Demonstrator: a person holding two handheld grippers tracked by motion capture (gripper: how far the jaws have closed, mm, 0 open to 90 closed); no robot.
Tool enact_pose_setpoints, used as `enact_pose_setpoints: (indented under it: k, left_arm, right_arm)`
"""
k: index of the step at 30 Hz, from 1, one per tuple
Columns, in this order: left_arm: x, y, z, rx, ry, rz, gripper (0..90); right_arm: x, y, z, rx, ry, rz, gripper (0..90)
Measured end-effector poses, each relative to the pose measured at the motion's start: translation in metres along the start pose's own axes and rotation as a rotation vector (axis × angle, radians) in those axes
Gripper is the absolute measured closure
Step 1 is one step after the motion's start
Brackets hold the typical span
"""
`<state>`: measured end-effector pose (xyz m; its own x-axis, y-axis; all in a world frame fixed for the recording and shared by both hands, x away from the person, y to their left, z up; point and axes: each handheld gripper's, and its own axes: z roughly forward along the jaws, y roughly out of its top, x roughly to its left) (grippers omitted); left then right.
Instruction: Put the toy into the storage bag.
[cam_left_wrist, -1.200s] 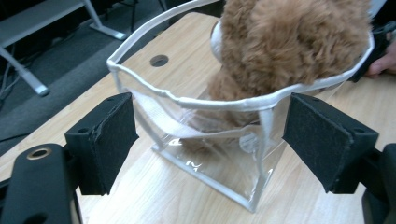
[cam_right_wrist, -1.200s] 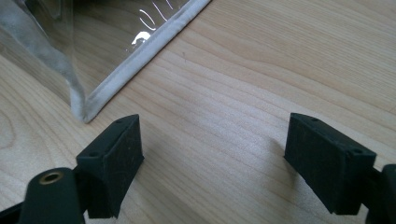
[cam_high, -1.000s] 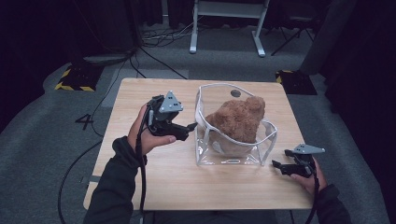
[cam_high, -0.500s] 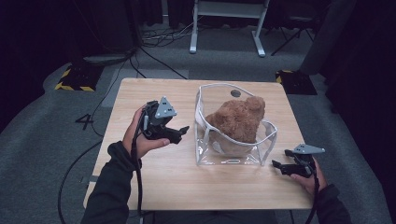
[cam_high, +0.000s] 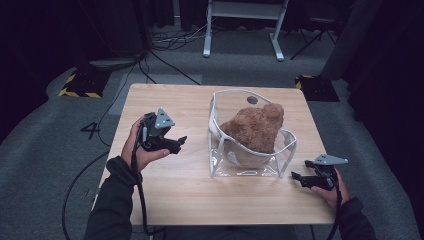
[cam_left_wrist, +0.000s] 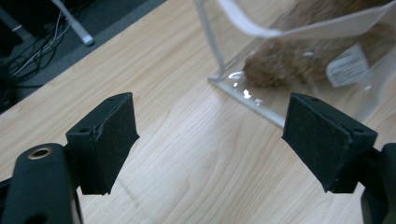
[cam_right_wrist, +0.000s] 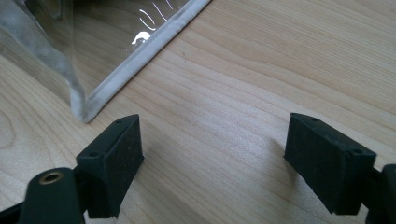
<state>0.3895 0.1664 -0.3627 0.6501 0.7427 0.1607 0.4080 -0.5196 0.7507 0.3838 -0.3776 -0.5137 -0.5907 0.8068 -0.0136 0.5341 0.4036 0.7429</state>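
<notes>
left gripper (cam_high: 176, 142) drawn back from the clear bag (cam_high: 250, 165), now well apart from it, lower over the table (cam_high: 190, 200)

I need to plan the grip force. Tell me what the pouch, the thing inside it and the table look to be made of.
Pouch: clear, glossy flexible plastic, probably vinyl, with white fabric-like edging; it shows glints and see-through walls.
Brown toy: fuzzy, matte plush, likely soft stuffed fabric, with a white label visible in the left gripper view.
Table: light wood or wood-look laminate, smooth satin finish with visible grain.
</notes>
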Motion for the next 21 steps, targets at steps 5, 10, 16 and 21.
enact_pose_setpoints:
  k: [5,10,16,21]
  left_arm:
    - [0.006,-0.014,0.002,0.012,0.012,-0.02,17.7]
    - [0.008,-0.025,0.005,0.041,0.031,-0.022,17.5]
    - [0.01,-0.037,0.008,0.07,0.047,-0.024,17.5]
    - [0.01,-0.045,0.009,0.081,0.053,-0.039,17.5]
  right_arm:
    - [0.0,0.0,0.0,0.0,0.0,0.0,18.9]
    - [0.0,0.0,0.0,0.0,0.0,0.0,18.9]
    - [0.0,0.0,0.0,0.0,0.0,0.0,18.9]
    - [0.0,0.0,0.0,0.0,0.0,0.0,18.9]
